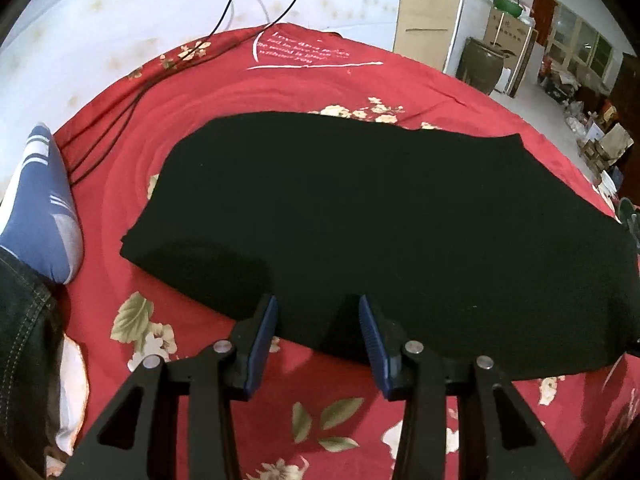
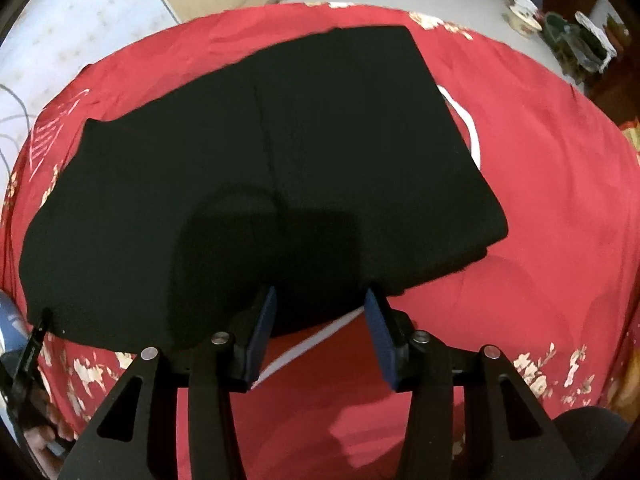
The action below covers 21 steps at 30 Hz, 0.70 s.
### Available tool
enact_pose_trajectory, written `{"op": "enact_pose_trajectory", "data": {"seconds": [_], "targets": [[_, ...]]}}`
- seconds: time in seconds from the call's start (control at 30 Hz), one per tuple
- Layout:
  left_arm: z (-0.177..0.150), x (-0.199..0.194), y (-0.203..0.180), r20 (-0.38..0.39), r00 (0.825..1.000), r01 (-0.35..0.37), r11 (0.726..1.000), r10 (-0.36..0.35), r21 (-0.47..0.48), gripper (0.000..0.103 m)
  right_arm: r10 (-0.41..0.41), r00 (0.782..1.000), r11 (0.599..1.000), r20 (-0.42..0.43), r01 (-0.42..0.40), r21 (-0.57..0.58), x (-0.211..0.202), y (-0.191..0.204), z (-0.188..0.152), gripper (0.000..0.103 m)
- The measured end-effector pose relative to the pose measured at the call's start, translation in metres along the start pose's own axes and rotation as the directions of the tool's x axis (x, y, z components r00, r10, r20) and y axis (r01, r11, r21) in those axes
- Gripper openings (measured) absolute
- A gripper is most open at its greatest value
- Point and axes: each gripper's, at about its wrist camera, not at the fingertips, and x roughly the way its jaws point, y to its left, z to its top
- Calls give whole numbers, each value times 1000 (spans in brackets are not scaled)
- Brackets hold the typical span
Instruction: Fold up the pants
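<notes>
Both sets of fingers stand spread, gripping nothing. Left gripper (image 1: 318, 308) hangs over the near edge of the black pants (image 1: 360, 216), red floral bedspread (image 1: 120, 128) bare to its left. Right gripper (image 2: 320, 300) sits at the pants' (image 2: 260, 160) near-right corner. Pink bedspread lettering (image 1: 302, 50) is mostly unreadable.

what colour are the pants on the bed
Plain black pants, lying on a red floral bedspread; clearest in the right wrist view.

left gripper (image 1: 318, 306): jaws spread wide, nothing between them | right gripper (image 2: 320, 298): jaws spread wide, nothing between them
</notes>
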Motion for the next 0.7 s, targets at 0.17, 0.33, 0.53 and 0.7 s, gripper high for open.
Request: {"op": "enact_pose_trajectory", "data": {"seconds": [0.17, 0.33, 0.53, 0.7], "targets": [[-3, -30, -13, 51, 998, 32, 999, -33, 21, 46, 56, 996, 998, 67, -55, -17, -18, 3, -8, 47], [-9, -56, -21, 76, 996, 41, 999, -43, 30, 46, 100, 990, 991, 101, -91, -96, -34, 12, -23, 47], [-20, -80, -31, 97, 995, 29, 998, -34, 51, 46, 150, 976, 976, 155, -121, -180, -52, 20, -44, 47], [-29, -86, -35, 88, 996, 24, 998, -30, 64, 46, 169, 968, 965, 184, -124, -231, -66, 22, -62, 47]]}}
